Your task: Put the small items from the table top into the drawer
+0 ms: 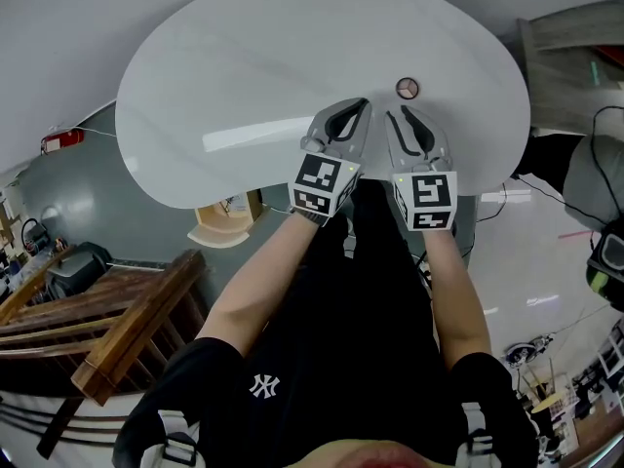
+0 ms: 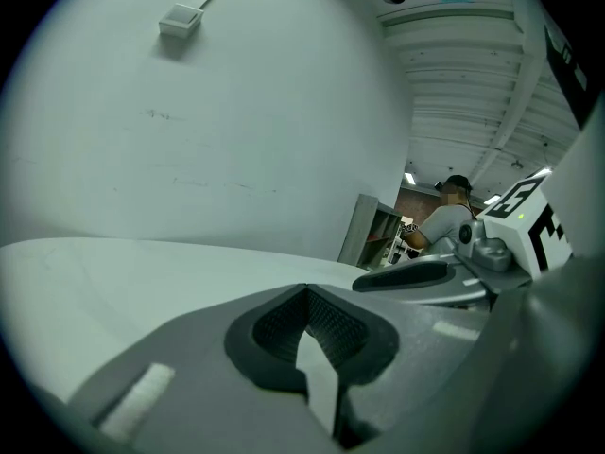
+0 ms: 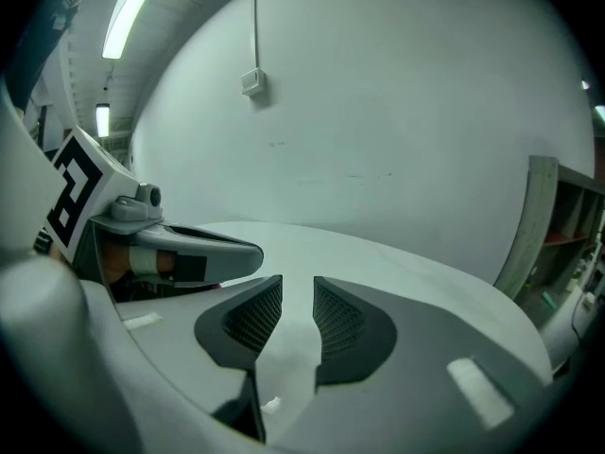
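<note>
1. Small round item, head view: it lies flat on the white table, just beyond the tips of the right claw and slightly to their outer side, not touching them. The left claw hovers just beside the right one, over the table's near edge, and the item sits off to its right. No drawer shows in this view

2. Left claw view: the left claw has its padded tips pressed together with nothing between them. Bare table stretches ahead of it, and one jaw of the right claw pokes in from the right. The item does not show here

3. Right claw view: the right claw is spread part way, and only bare table shows through the gap. The left claw lies close on its left. I cannot pick out the item ahead of the jaws in this view

4. What could go wrong, as I judge it:
   - The item looks thin and the table smooth, so a jaw tip landing on its rim could push it away instead of pinching it
   - The claws sit so close together that they could knock each other during the reach
   - With the drawer out of sight, the carry may need a search, and a weak pinch could let the item fall
</note>
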A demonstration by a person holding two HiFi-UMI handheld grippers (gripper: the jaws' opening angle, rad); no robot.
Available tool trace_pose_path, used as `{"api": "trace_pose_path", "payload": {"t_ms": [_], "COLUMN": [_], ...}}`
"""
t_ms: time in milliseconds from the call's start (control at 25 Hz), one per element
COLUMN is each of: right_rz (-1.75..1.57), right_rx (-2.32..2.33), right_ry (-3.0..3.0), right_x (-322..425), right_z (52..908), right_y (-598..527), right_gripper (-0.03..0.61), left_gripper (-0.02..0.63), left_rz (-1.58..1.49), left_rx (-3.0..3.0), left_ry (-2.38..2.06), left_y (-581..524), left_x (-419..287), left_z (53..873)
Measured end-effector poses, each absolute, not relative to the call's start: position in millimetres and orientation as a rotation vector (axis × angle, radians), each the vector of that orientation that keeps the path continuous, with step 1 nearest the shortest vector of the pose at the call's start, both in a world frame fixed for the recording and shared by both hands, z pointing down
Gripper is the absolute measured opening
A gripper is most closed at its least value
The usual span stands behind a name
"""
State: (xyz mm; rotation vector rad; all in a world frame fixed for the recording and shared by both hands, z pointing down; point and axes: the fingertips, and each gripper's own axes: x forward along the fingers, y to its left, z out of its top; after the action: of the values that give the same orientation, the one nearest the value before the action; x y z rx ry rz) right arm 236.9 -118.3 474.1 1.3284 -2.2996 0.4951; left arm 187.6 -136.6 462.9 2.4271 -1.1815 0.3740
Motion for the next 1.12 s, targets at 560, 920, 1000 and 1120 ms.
{"api": "trace_pose_path", "payload": {"t_ms": [560, 920, 1000, 1120], "right_rz": [0.588, 0.642, 0.642, 0.648], "right_rx": [1.317, 1.279, 1.272, 1.261], "right_ry": [-2.154, -2.068, -2.055, -2.043], "right_x": [270, 280, 280, 281], "right_z": [542, 581, 585, 588], "right_y": [-141, -152, -156, -160], "right_gripper": [0.207, 0.284, 0.299, 0.302], "left_gripper": [0.000, 0.000, 0.000, 0.000], "left_rz": [0.443, 0.462, 0.467, 0.472], "left_rx": [2.387, 2.356, 2.354, 2.348], "left_ry": [-1.101, -1.092, -1.092, -1.103], "left_y": [-151, -158, -159, -160], "left_x": [208, 214, 215, 214], "left_z": [507, 522, 524, 526]}}
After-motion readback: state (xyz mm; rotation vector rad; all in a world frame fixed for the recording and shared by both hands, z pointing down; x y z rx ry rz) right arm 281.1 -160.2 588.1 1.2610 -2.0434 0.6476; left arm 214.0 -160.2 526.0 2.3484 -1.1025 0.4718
